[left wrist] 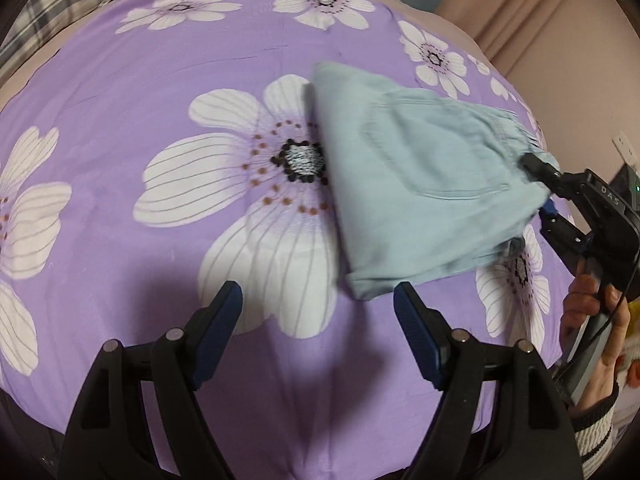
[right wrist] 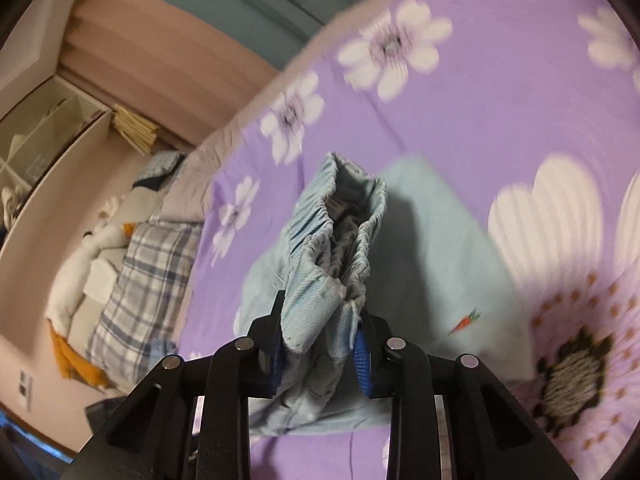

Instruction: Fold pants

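- Your left gripper is released, jaws wide apart with nothing between them, hovering over the purple floral bedsheet just short of the near corner of the light-blue pants. If you close from here you may pinch the sheet along with the cloth, or miss that corner altogether.
- The pants lie as a folded bundle on the sheet, to the right of the big white flower, back pocket up, with the elastic waistband end lifted off the bed.
- Your right gripper is clenched on the waistband, and several gathered layers are bunched between the blue pads. The bite looks thick and uneven, so a layer could slip out if you pull hard.
- With only one end held, the loose lower layers could slide apart and undo the fold already made; dragging may also wrinkle the sheet under them.
- Hard to read: both views are blurred by motion, so edges of the bundle are soft. You cannot tell how many folds are stacked or where the leg hems sit.
- In the right wrist view the gripper hides the cloth beneath it, and the bedside clutter beyond the plaid pillow is too smeared to name.
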`<action>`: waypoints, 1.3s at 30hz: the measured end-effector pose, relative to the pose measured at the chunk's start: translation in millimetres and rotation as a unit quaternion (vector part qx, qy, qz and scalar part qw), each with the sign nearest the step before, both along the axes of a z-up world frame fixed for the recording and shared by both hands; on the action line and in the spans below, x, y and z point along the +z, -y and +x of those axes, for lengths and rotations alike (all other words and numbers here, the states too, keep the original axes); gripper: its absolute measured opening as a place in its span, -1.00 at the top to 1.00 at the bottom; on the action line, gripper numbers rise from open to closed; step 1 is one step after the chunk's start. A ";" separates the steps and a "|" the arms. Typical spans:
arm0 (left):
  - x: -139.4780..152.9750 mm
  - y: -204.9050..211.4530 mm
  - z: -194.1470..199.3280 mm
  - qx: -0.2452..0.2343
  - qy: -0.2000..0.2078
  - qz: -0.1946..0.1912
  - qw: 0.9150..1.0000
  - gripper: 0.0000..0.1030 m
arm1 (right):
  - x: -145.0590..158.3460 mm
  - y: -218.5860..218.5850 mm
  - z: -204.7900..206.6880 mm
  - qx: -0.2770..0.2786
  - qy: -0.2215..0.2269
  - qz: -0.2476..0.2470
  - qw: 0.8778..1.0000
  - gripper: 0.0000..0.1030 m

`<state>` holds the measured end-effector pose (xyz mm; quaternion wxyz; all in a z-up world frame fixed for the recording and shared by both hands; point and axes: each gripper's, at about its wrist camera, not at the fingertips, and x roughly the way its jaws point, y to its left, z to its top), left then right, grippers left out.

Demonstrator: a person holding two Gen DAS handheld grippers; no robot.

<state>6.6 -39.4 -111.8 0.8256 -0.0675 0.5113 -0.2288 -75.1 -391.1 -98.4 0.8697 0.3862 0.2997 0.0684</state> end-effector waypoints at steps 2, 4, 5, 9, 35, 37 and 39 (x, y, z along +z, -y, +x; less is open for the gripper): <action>-1.8 -3.2 -1.0 0.005 -0.004 -0.006 1.000 -0.52 | 3.7 9.8 -1.4 -0.018 0.006 0.001 1.000 0.42; -3.2 -3.4 -2.0 0.008 -0.008 -0.008 1.000 -0.52 | -1.6 21.4 2.1 -0.034 -0.011 -0.015 0.999 0.42; -4.1 -3.7 -3.2 0.010 -0.010 -0.009 1.000 -0.52 | -7.5 25.6 6.1 -0.037 -0.029 -0.027 0.999 0.42; -4.1 -3.6 -3.8 0.010 -0.013 -0.008 1.000 -0.52 | -50.3 37.7 13.2 -0.054 -0.087 -0.037 0.994 0.42; 21.5 16.7 21.5 0.002 0.045 0.009 0.999 -0.49 | 8.0 -52.3 -37.3 0.022 0.016 -0.227 0.974 -0.16; 22.0 19.5 23.5 -0.001 0.048 0.012 0.999 -0.49 | 11.2 -67.0 -28.0 0.055 0.026 -0.239 0.969 -0.14; 22.8 23.0 24.8 -0.005 0.053 0.013 0.998 -0.46 | 13.3 -81.3 -17.7 0.079 0.027 -0.257 0.963 -0.10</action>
